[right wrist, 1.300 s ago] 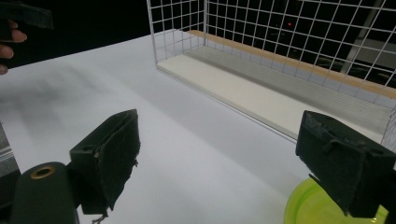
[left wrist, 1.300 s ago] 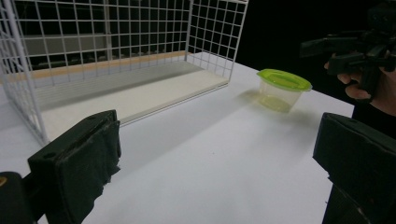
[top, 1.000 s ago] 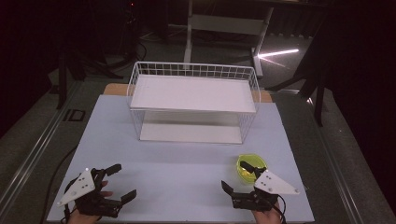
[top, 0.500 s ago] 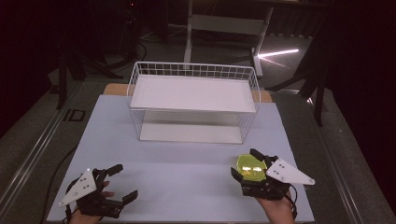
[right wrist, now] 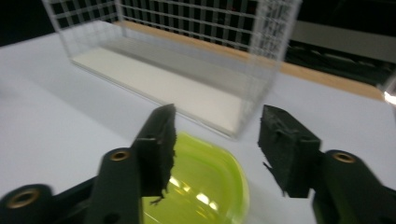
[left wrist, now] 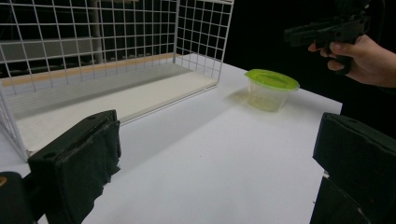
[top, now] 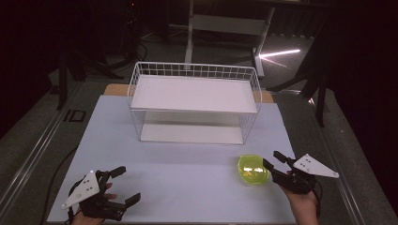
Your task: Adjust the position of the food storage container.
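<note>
Hovering just right of the green-lidded container on the white worktop, the right gripper has just been narrowing its fingers, nothing yet between them. Closing early could knock the tub aside, well short of the wire basket. The left gripper rests released.

No readable text, labels, brands or numbers anywhere; a dark mark on the floor left of the table is illegible.
</note>
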The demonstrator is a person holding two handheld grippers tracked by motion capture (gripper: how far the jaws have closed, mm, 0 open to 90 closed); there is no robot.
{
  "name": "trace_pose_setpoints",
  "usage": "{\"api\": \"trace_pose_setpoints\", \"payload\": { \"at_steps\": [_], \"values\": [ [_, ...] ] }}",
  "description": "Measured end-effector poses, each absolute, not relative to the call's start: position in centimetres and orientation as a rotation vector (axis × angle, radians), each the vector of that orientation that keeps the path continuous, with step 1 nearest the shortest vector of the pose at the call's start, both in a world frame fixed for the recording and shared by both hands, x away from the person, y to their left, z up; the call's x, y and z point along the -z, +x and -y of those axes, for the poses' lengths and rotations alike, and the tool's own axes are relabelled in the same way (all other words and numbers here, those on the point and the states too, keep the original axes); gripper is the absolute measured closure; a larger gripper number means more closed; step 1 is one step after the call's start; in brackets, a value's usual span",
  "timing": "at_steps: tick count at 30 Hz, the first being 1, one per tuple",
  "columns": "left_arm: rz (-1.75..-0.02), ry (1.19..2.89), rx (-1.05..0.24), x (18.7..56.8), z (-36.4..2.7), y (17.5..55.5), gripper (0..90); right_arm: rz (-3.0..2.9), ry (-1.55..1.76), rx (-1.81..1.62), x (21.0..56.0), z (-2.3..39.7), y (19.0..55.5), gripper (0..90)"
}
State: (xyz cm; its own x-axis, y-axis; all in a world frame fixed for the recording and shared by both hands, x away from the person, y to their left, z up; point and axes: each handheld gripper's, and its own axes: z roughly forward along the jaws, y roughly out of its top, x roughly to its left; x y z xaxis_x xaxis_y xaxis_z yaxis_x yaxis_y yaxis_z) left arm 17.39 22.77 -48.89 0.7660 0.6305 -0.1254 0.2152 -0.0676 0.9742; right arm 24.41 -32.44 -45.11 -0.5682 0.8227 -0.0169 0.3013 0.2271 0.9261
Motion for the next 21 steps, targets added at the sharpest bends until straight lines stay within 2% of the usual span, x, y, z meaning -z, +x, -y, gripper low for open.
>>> {"api": "trace_pose_setpoints", "payload": {
  "at_steps": [2, 4, 9, 13, 15, 16, 17, 18, 19, 21],
  "values": [
    [-0.684, 1.640, -0.389, 48.9, -22.7, 17.4, 1.7, -1.986, 1.045, -1.325, 45.4, 32.9, 24.4, 51.3],
    [-0.683, 1.641, -0.388, 48.9, -22.7, 17.4, 1.7, -1.979, 1.085, -1.313, 46.0, 33.7, 24.5, 58.5],
    [-0.684, 1.640, -0.387, 48.9, -22.7, 17.4, 1.8, -2.011, 1.134, -1.225, 48.1, 35.0, 24.5, 68.8],
    [-0.685, 1.637, -0.387, 48.9, -22.8, 17.4, 1.8, -2.035, 1.157, -1.163, 49.1, 35.1, 24.6, 72.0],
    [-0.685, 1.636, -0.388, 48.9, -22.8, 17.4, 1.8, -2.063, 1.161, -1.126, 49.8, 34.9, 24.5, 79.7],
    [-0.684, 1.636, -0.388, 48.9, -22.8, 17.4, 1.8, -2.063, 1.161, -1.126, 49.8, 34.9, 24.5, 79.7],
    [-0.684, 1.636, -0.388, 48.9, -22.8, 17.4, 1.7, -2.087, 1.167, -1.119, 50.2, 34.8, 24.5, 85.2],
    [-0.684, 1.636, -0.388, 48.9, -22.8, 17.4, 1.7, -2.087, 1.167, -1.119, 50.2, 34.8, 24.5, 85.2],
    [-0.683, 1.636, -0.389, 48.9, -22.8, 17.4, 1.8, -2.107, 1.177, -1.113, 50.6, 34.7, 24.6, 89.4],
    [-0.684, 1.637, -0.387, 48.9, -22.8, 17.4, 1.7, -2.115, 1.182, -1.115, 50.8, 34.6, 24.6, 89.8]
  ]
}}
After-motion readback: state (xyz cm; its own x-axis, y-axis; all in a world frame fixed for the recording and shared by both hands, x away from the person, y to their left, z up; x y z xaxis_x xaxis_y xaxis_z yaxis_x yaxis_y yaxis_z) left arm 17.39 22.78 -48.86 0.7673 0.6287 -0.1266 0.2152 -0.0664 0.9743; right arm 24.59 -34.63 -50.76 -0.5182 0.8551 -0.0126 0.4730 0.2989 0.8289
